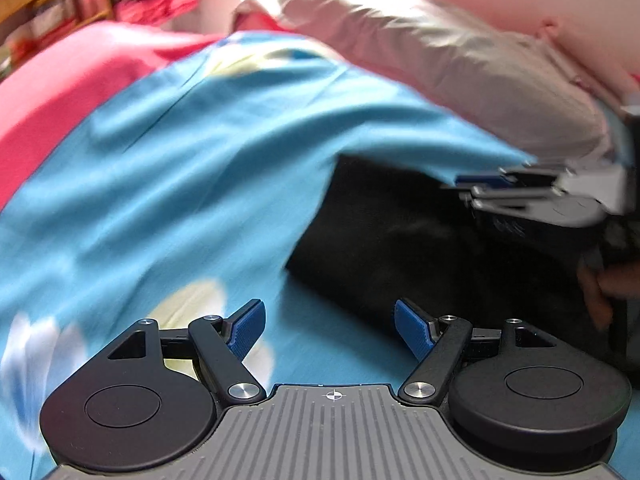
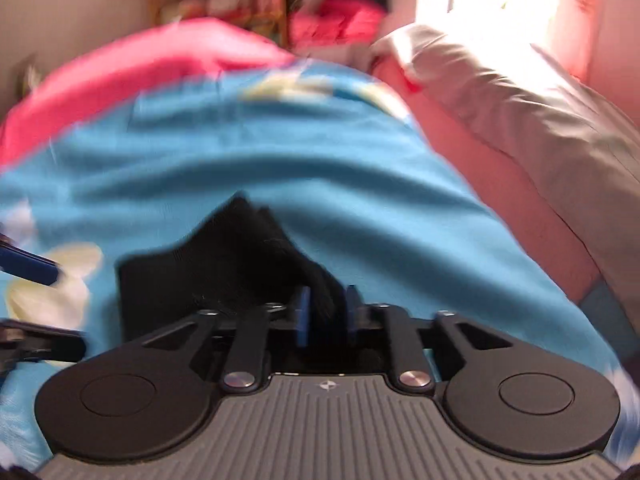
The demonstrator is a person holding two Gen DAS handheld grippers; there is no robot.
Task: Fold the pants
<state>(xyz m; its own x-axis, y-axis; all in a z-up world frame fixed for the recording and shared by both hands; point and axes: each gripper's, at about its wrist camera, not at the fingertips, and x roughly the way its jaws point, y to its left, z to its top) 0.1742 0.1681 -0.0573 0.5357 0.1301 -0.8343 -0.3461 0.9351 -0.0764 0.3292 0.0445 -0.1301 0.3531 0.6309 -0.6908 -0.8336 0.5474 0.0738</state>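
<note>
Writing or brand marks cannot be read anywhere; the only mark is a small crosshair symbol on the grey ribbed body of each tool. Black pants [image 1: 420, 240] lie on a blue bedsheet [image 1: 180, 160] printed with pale flowers, which covers a bed. From the left wrist view, the left tongs [image 1: 330, 328] stand wide apart over the sheet with nothing between their blue pads, just short of the pants' near edge. That same view catches the right tongs [image 1: 476, 186] from the side, blurred, over the far end of the dark cloth, with fingers of a hand [image 1: 600, 292] at the right border. The right wrist view alone shows the grip: the right tongs' blue pads sit close together with a fold of the black pants pinched between them, the cloth bunching up into a peak ahead. It also shows a blue tip of the left tongs at its left border. Both views show a pink blanket [image 2: 120, 76] and a grey pillow [image 2: 540, 120] beyond.
</note>
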